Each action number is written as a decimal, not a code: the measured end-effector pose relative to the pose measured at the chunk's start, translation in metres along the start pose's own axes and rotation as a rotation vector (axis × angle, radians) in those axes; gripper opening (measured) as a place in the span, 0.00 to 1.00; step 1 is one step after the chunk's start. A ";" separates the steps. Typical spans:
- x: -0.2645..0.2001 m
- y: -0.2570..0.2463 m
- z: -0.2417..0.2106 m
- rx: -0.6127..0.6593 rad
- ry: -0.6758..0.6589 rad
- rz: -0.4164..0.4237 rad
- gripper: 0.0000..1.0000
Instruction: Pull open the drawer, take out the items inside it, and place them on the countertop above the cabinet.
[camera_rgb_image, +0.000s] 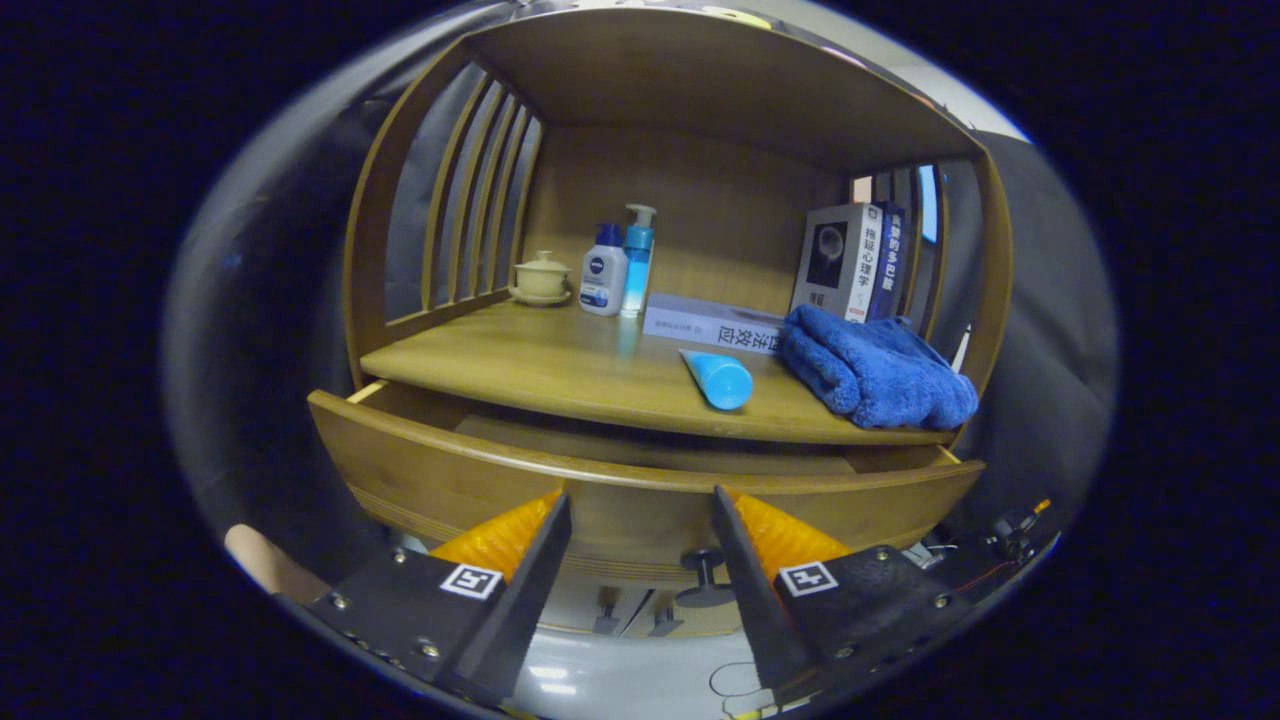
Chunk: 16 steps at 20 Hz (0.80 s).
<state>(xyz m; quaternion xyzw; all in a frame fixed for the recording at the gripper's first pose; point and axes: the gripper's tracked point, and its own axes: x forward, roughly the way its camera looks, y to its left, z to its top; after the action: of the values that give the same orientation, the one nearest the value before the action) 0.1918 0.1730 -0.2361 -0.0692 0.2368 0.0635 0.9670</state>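
Observation:
A wooden cabinet has its drawer (640, 490) pulled out towards me; what I can see of its inside is bare wood. My gripper (640, 510) is open just in front of the drawer's front panel, and the dark knob (704, 575) sits between its fingers, nearer the right one. On the countertop (560, 365) above lie a blue tube (718, 378), pointing towards me, and a folded blue towel (872, 372) at the right end.
At the back of the countertop stand a lidded tea cup on a saucer (541, 278), a white bottle (604, 272), a blue pump bottle (637, 258), a flat book (712, 324) and upright books (855, 262). Slatted sides and a top board enclose the shelf.

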 end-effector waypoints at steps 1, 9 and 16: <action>0.004 0.000 0.001 0.001 0.000 -0.001 0.86; 0.030 0.001 0.010 -0.004 0.012 -0.004 0.86; 0.040 0.002 0.014 0.002 0.021 -0.005 0.86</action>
<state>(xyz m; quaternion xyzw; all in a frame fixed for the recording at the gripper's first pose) 0.2331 0.1806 -0.2428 -0.0696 0.2466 0.0603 0.9647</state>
